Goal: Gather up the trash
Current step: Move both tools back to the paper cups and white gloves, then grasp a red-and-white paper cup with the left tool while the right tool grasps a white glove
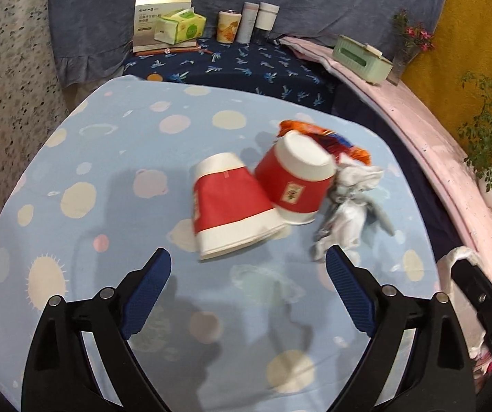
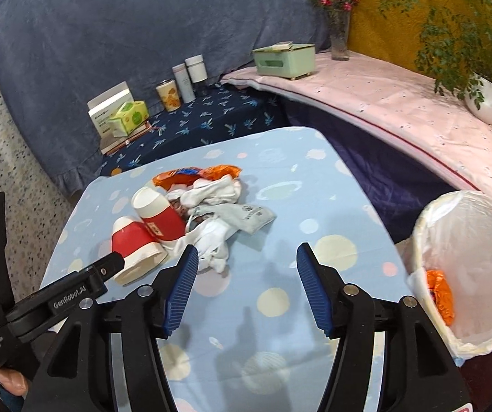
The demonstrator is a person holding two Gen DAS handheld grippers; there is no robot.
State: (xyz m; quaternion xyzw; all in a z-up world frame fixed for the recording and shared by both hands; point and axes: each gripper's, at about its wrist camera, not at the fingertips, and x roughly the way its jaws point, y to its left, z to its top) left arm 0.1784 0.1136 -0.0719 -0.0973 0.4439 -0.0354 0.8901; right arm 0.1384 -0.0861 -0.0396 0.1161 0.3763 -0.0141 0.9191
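Observation:
Two red-and-white paper cups lie on their sides on the blue dotted tablecloth (image 1: 108, 171): one (image 1: 232, 206) just ahead of my left gripper (image 1: 248, 255), the other (image 1: 294, 178) touching it behind. An orange wrapper (image 1: 328, 137) and crumpled white and grey scraps (image 1: 349, 199) lie to their right. The left gripper is open with nothing between its fingers. My right gripper (image 2: 247, 253) is open and empty over bare cloth, right of the cups (image 2: 132, 243) and scraps (image 2: 218, 237). A bin with a white liner (image 2: 466, 240) at the table's right holds an orange wrapper (image 2: 440, 295).
On the dark patterned cloth behind stand a tissue pack (image 2: 129, 116), a white box (image 2: 108, 106) and three canisters (image 2: 184, 79). The pink ledge carries a green box (image 2: 283, 58), a flower vase (image 2: 338, 37) and a potted plant (image 2: 483, 96). Speckled floor lies left.

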